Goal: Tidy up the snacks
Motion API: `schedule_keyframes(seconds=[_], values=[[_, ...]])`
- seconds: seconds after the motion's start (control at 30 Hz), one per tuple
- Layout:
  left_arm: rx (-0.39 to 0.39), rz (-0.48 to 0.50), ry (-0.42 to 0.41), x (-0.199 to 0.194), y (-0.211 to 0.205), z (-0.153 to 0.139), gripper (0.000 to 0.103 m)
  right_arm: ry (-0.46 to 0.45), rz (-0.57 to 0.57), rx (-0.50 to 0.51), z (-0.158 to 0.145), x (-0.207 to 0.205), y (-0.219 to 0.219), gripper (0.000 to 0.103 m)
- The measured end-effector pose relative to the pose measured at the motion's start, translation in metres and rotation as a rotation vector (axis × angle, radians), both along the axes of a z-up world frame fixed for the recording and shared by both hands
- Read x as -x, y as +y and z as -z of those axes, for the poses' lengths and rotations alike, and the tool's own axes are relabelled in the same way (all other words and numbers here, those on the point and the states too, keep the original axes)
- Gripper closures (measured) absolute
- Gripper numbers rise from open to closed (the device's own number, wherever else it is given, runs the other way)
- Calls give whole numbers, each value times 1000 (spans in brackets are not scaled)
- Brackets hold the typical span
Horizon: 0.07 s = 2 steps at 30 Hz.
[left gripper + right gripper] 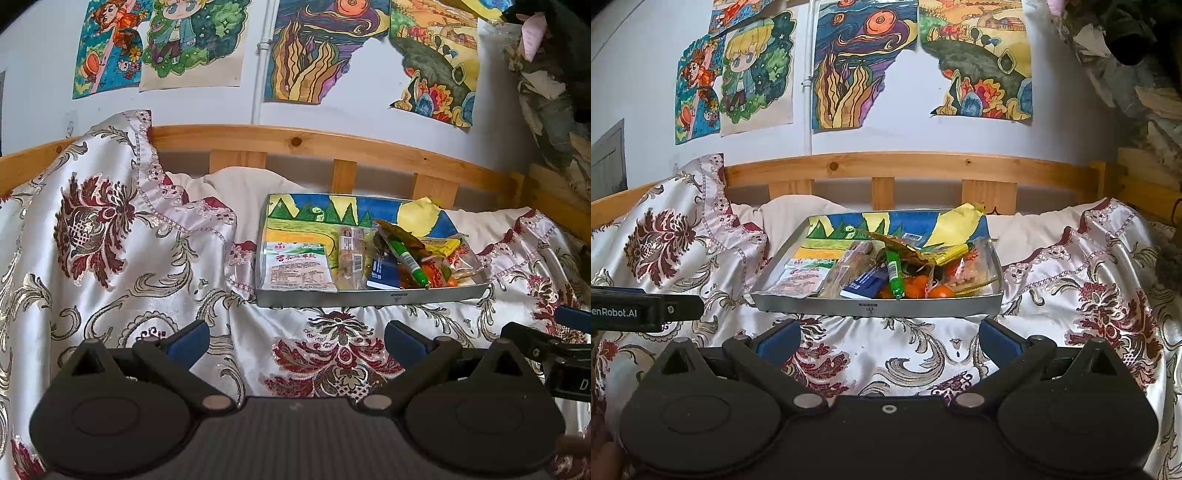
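A shallow metal tray (871, 308) sits on the bed's flowered satin cover (1089, 295), near the wooden rail (923, 166), and holds the snacks in a loose heap. On the arm of the left tongs, seen at the edge of the right wrist view, the lettering reads "enRobot.AI", its start cut off. A white packet (297, 266) at the tray's left end carries red Chinese characters and a block of small print, too fine to read. Beside it lies a clear-wrapped bar (351, 258) with a barcode sticker, then a blue packet (384, 275) with white print that cannot be made out. A green tube (408, 260) rests slanted across the pile, over orange pieces (916, 286) half hidden beneath wrappers. A painted sheet (314, 212) lines the tray floor, mostly covered.

The left tongs (297, 341) and the right tongs (890, 339) both hang spread wide above the cover, short of the tray, gripping nothing.
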<state>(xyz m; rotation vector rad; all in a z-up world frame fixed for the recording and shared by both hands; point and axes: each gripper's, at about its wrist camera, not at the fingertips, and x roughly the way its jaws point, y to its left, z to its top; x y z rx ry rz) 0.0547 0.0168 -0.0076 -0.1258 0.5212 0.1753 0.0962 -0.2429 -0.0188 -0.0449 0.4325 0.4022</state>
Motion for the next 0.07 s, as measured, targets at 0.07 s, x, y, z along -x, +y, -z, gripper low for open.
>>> schedule_keyframes(seconds=[0.07], values=[[1, 2, 7, -1, 0, 1, 0, 4, -2, 1, 1, 0, 0, 1]])
